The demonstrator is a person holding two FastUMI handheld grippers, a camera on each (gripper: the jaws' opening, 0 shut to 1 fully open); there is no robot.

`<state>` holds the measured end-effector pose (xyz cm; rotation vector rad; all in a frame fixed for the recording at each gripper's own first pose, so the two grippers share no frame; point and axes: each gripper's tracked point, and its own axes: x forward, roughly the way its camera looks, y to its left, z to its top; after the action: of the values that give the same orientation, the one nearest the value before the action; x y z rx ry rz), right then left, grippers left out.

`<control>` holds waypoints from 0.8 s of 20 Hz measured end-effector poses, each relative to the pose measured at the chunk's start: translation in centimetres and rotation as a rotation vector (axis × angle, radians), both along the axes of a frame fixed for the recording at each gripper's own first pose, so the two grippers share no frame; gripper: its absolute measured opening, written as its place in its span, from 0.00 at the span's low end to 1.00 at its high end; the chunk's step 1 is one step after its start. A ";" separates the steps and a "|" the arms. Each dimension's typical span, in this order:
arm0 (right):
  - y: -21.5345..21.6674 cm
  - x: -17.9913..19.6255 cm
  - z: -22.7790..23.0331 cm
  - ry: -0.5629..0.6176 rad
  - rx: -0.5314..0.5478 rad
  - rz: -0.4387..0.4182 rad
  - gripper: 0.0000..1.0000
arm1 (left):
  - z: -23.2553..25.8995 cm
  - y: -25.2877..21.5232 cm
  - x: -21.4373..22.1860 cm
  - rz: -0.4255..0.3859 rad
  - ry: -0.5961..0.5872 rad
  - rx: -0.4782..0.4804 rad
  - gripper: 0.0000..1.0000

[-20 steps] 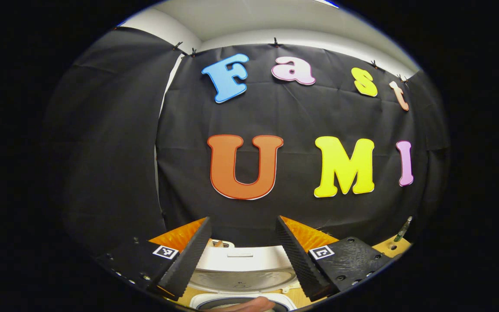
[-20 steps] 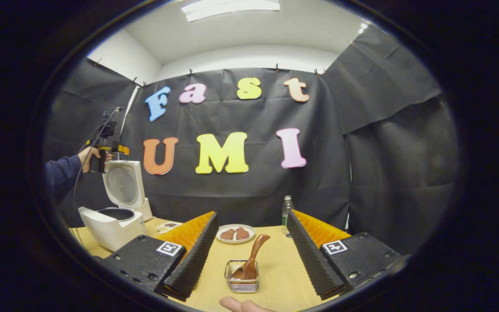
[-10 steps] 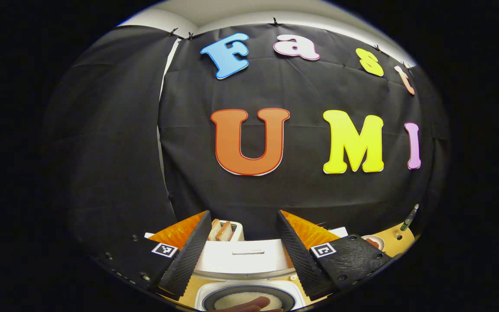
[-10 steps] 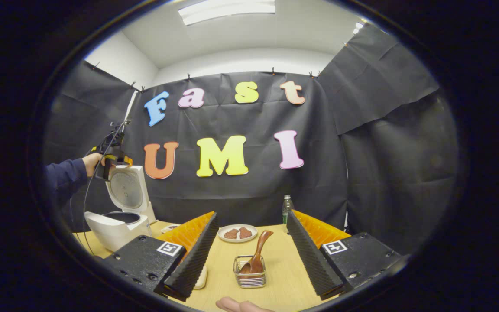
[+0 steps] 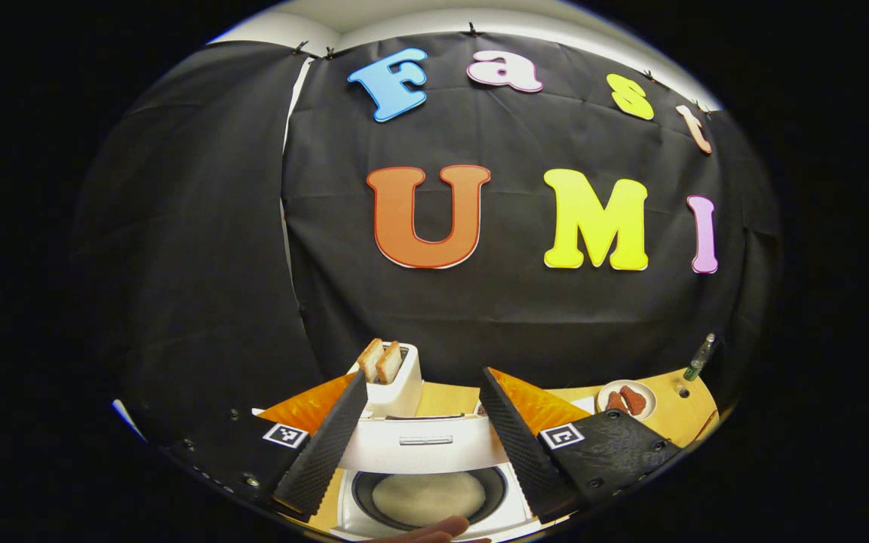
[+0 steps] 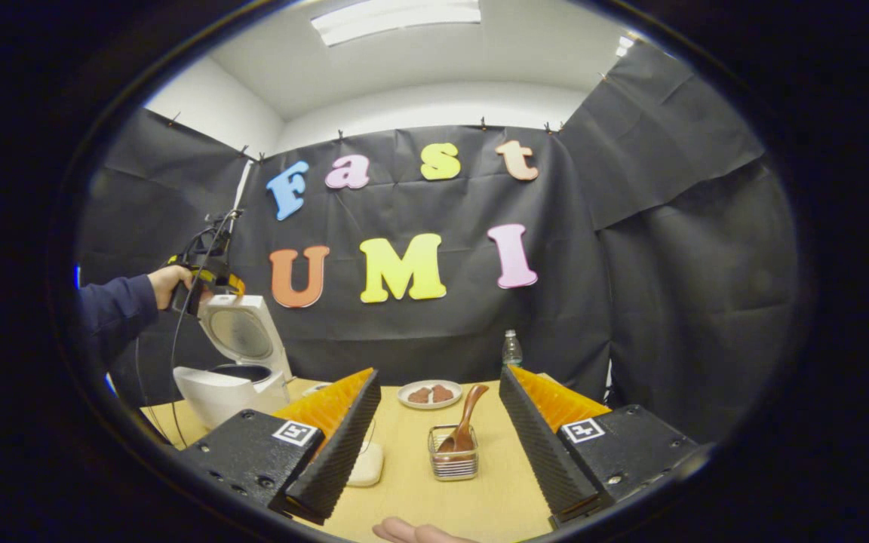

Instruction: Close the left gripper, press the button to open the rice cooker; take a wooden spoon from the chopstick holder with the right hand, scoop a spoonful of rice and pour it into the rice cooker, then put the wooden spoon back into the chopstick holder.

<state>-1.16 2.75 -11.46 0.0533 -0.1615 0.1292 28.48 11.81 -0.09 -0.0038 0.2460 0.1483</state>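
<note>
The cooker (image 6: 234, 377) stands open, lid up (so the button step looks done). The left gripper (image 5: 421, 437) hangs wide above its pot. The right gripper (image 6: 438, 445), also wide and empty, faces the spoon (image 6: 465, 426), right of the cooker in its holder (image 6: 453, 461); scooping remains.

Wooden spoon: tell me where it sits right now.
In the right gripper view the wooden spoon stands tilted in the chopstick holder on the table, between the open right gripper fingers, just before the plate.
</note>
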 end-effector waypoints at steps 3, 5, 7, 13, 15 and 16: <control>0.0 -2.1 -0.4 -0.024 -0.016 0.003 1.00 | -1.9 -1.3 -2.2 -0.017 0.032 -0.001 0.96; 0.2 -3.4 -1.0 -0.028 -0.024 0.007 1.00 | -2.9 -1.7 -3.3 -0.010 0.026 -0.002 0.96; 0.8 -4.6 -1.5 -0.017 -0.036 0.027 1.00 | -4.5 -2.5 -4.5 -0.015 0.040 0.002 0.96; 0.9 -7.9 -0.2 -0.054 -0.062 0.030 1.00 | -7.9 -3.7 -7.8 -0.040 0.125 -0.007 0.95; 1.1 -8.8 -0.4 -0.029 -0.039 0.053 1.00 | -9.1 -4.0 -8.5 -0.043 0.155 -0.007 0.95; 1.0 -9.0 -0.7 -0.017 -0.030 0.058 0.98 | -9.8 -4.2 -8.6 -0.045 0.172 -0.001 0.96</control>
<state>-10.16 3.70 -12.15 0.0267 -0.1751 0.1900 19.91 7.60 -9.91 0.0134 0.4178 0.1036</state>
